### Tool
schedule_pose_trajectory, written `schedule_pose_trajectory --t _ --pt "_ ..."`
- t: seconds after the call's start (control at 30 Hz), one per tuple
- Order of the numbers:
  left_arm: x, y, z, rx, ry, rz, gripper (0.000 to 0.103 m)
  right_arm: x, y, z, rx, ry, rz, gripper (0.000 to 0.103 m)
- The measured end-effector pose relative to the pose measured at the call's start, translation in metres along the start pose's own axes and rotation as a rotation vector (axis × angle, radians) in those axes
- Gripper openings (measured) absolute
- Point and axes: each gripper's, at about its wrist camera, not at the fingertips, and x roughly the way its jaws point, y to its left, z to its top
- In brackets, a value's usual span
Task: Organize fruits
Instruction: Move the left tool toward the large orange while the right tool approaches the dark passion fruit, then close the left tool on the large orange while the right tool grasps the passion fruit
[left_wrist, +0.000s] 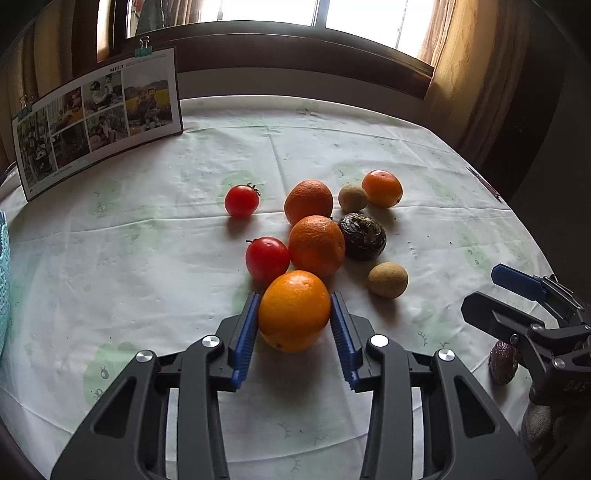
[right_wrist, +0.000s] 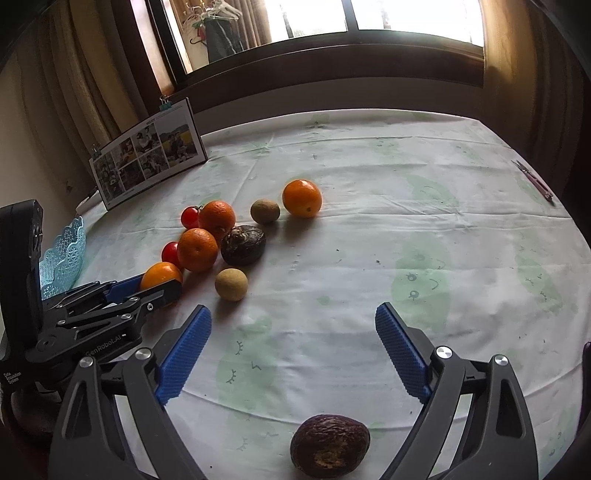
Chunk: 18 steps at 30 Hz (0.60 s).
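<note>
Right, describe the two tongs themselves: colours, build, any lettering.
Both are alike: the left tongs and right tongs have black skeletal arms with cut-out slots, silver round bolts at the joints, and blue ribbed pads on the fingers. White lettering on the left body reads "GenRobot.AI". No cables or sleeves show.

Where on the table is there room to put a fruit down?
The tablecloth is bare right of the far orange, out to the table's right edge. Another bare patch lies between the photo board and the tomatoes. The fruit cluster around the dark wrinkled fruit is crowded.
</note>
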Motion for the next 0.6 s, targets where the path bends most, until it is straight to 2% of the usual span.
schedule_pose_trajectory --t 0.1,0.17,0.33,0.47,0.6 --pt "-0.006 0.000 -0.002 -0.001 -0.012 0.010 0.040 0.001 0.007 0.001 -0.026 0.007 0.005 0.077" --pt "-0.018 0.002 -0.001 -0.001 -0.049 0.033 0.039 0.004 0.014 0.002 -0.045 0.015 0.010 0.069" --pt "-0.047 0.011 0.003 0.003 -0.140 0.081 0.039 0.013 0.036 0.007 -0.103 0.030 0.032 0.062" --pt "-0.051 0.020 0.002 -0.016 -0.139 0.079 0.039 0.024 0.046 0.011 -0.126 0.051 0.040 0.056" --pt "-0.046 0.026 -0.002 -0.034 -0.119 0.078 0.039 0.026 0.044 0.013 -0.121 0.075 0.049 0.055"
